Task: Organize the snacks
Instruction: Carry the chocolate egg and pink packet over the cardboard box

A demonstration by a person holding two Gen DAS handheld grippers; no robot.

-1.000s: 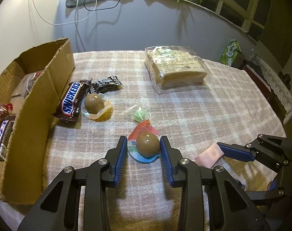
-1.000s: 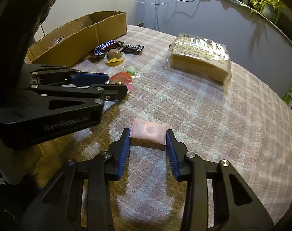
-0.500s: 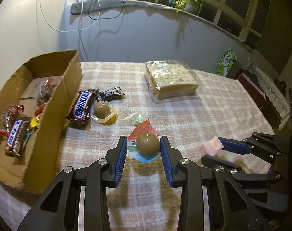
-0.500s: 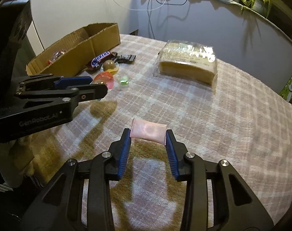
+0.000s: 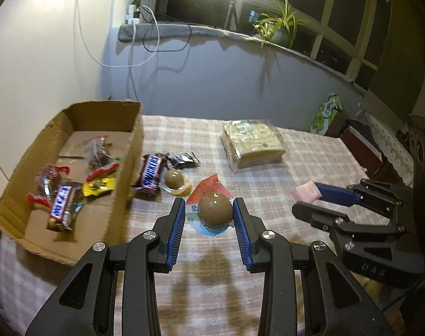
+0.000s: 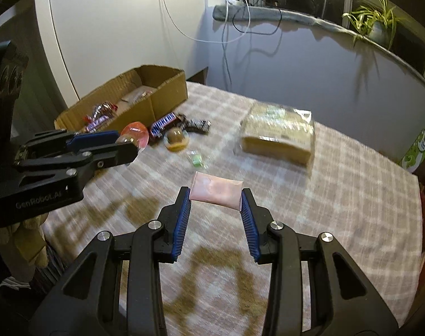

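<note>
- We see the left gripper (image 5: 209,215) clamped on a brown ball snack (image 5: 214,209), held above the checked tablecloth (image 5: 310,162) beside the cardboard box (image 5: 120,184).
- Right gripper (image 6: 215,197) pinches a pink packet (image 6: 215,190), clear of the cloth.

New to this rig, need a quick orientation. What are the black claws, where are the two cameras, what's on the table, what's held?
No robot here: a person holds a two-finger gripper in each hand, and each gripper carries a fisheye camera looking along its fingers.

Left wrist view: the left gripper is shut on a brown ball snack in a clear cup. The right gripper shows at the side.

Right wrist view: the right gripper is shut on a pink packet.

On the checked tablecloth: a cardboard box with wrapped candy inside, a Snickers bar, a dark wrapper, a second ball snack, a small green candy and a bread pack.
</note>
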